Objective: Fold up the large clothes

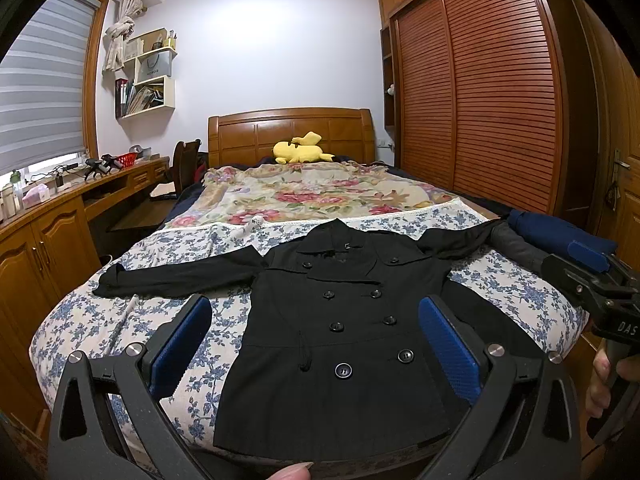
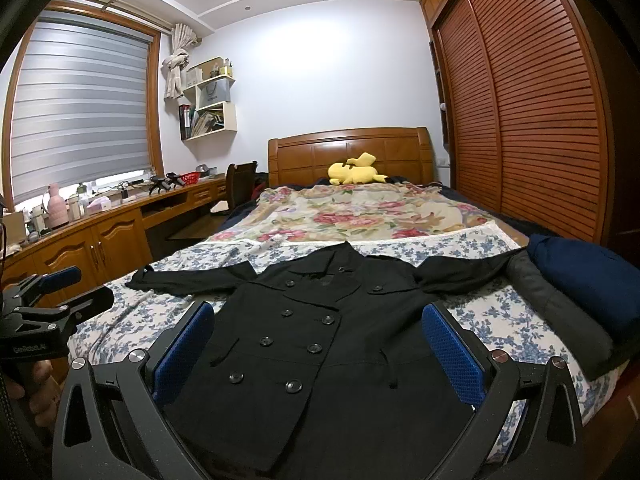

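A black double-breasted coat (image 1: 344, 320) lies flat, front up, on the near end of the bed, sleeves spread to both sides; it also shows in the right wrist view (image 2: 320, 344). My left gripper (image 1: 316, 344) is open and empty, held above the coat's lower half, its blue pads (image 1: 182, 348) wide apart. My right gripper (image 2: 320, 352) is open and empty above the coat's lower half; it shows at the right edge of the left wrist view (image 1: 592, 276). The left gripper shows at the left edge of the right wrist view (image 2: 52, 292).
The bed (image 1: 172, 248) has a blue-flowered sheet and a floral blanket (image 1: 304, 192) beyond. Folded dark blue and grey clothes (image 2: 580, 296) lie at the bed's right edge. A yellow plush (image 1: 300, 150) sits by the headboard. A wooden desk (image 1: 60, 208) stands left, a slatted wardrobe (image 1: 480, 100) right.
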Tool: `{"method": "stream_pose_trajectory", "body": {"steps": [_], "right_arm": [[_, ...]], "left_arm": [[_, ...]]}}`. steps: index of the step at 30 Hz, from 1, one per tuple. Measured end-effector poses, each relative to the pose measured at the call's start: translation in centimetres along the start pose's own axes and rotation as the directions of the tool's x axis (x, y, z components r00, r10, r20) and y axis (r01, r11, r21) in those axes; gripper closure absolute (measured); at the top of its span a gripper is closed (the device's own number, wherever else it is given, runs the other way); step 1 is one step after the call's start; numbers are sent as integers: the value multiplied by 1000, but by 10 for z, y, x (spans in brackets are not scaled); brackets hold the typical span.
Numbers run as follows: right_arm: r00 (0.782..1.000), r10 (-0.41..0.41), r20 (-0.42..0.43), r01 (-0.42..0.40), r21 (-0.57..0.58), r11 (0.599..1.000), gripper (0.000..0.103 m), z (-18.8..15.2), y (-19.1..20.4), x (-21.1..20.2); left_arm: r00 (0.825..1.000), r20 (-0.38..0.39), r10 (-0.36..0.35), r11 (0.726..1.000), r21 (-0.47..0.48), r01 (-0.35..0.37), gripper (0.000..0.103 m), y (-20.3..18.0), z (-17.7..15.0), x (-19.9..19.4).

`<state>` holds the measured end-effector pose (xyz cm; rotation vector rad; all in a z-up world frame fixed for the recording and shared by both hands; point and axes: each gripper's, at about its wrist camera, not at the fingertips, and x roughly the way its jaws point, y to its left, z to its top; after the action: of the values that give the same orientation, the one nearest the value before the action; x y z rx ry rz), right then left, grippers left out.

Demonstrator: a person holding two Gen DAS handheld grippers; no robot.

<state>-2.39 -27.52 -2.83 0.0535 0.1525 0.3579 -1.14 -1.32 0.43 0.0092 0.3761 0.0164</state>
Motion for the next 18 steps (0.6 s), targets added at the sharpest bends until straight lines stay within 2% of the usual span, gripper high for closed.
{"method": "stream_pose_trajectory", "body": {"steps": [13,18], "right_arm": [[1000,2,-3,-2,-2,1000,0,-1,0,-1],[1000,20,-23,-20,1,1000,0,-4,0,5]], "left_arm": [[1000,-2,-4,1000,0,4,0,0,-2,2],[1000,-32,-2,1000,-6,2,0,7,-11,12]]}}
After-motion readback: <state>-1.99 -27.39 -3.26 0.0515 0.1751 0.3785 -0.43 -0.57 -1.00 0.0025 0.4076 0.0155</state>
